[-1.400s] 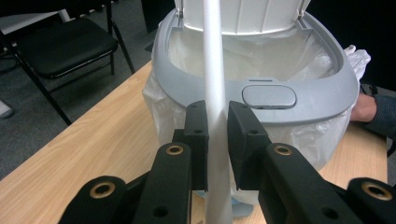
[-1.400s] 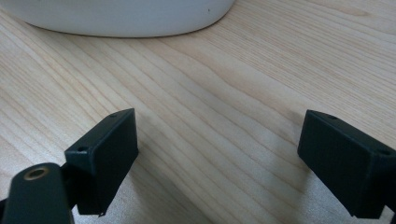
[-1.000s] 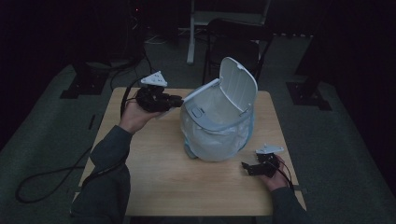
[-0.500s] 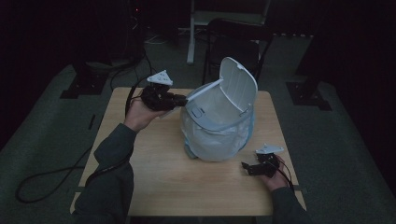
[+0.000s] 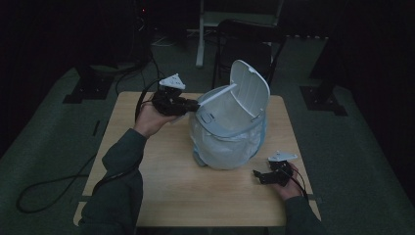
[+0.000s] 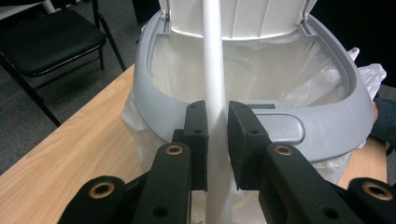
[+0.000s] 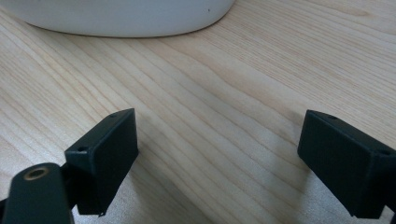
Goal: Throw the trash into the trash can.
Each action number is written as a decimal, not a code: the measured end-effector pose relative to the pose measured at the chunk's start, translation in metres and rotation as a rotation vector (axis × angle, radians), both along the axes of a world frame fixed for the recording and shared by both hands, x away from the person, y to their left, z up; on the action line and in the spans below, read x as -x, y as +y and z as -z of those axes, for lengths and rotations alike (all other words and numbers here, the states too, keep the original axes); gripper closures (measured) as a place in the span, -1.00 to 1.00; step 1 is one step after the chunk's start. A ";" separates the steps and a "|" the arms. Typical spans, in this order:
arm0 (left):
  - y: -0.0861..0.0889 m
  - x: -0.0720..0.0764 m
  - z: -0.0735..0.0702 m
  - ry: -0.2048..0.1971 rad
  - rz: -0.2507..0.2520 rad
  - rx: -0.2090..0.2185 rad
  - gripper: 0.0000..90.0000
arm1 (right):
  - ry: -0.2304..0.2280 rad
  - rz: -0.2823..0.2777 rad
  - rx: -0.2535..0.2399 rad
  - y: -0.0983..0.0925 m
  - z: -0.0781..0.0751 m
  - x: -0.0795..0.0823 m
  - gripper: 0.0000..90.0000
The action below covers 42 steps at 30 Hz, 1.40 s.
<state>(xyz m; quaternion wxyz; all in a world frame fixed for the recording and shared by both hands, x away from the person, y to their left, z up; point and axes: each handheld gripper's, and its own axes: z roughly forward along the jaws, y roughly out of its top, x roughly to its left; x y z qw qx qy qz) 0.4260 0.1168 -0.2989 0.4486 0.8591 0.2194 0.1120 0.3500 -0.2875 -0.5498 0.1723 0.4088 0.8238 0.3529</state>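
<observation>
Left gripper [image 6: 217,140] fingers pinching white flap [image 6: 213,70] of lined bin [image 5: 230,132] mid-surface [image 5: 147,196], right gripper [image 7: 217,158] near right, fingers spread over bare wood.

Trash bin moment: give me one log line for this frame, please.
left gripper: shut on white flap | bin: lined, lid raised | right gripper: open over table
</observation>
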 end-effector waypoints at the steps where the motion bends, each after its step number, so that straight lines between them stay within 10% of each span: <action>1: 0.000 0.000 0.000 0.000 0.000 0.001 0.77 | 0.000 0.000 0.000 0.000 0.000 0.000 -0.75; 42: 0.004 0.002 -0.009 -0.006 -0.014 0.068 0.38 | 0.001 0.000 0.001 0.000 0.000 0.000 -0.75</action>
